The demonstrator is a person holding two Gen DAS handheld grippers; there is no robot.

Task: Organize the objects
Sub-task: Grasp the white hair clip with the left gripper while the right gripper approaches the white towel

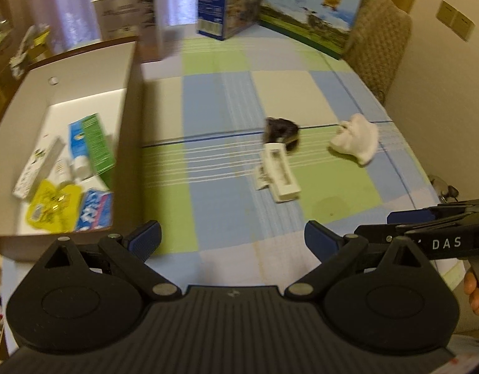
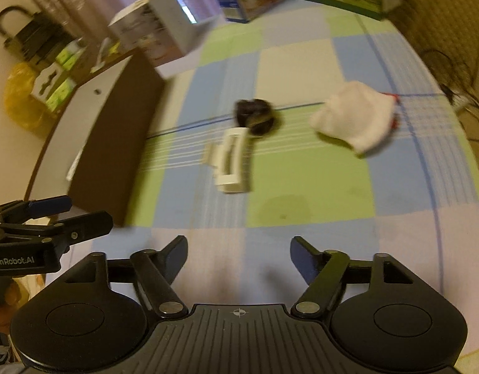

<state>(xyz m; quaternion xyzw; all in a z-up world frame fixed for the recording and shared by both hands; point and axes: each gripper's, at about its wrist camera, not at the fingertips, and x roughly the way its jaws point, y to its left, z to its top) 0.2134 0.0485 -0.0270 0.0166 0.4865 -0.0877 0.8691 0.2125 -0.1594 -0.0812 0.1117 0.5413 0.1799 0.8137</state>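
A white oblong device (image 1: pixel 278 173) (image 2: pixel 231 163) lies mid-table on the checked cloth, touching a dark bundle (image 1: pixel 281 134) (image 2: pixel 255 117) behind it. A white crumpled cloth (image 1: pixel 356 140) (image 2: pixel 354 117) lies to the right. An open cardboard box (image 1: pixel 129 99) (image 2: pixel 115 143) at the left holds several packets, among them a green-blue carton (image 1: pixel 91 143) and a yellow pack (image 1: pixel 54 207). My left gripper (image 1: pixel 233 240) is open and empty beside the box's near corner. My right gripper (image 2: pixel 239 255) is open and empty above the table's near edge.
Tall boxes stand at the back: a white one (image 1: pixel 130 15) (image 2: pixel 158 31), a blue one (image 1: pixel 227 0) and a landscape-printed one (image 1: pixel 311 12). A padded chair back (image 1: pixel 379 46) stands at the far right. Cables (image 2: pixel 457 93) lie right of the table. Bags and clutter (image 2: pixel 37 71) sit at the left.
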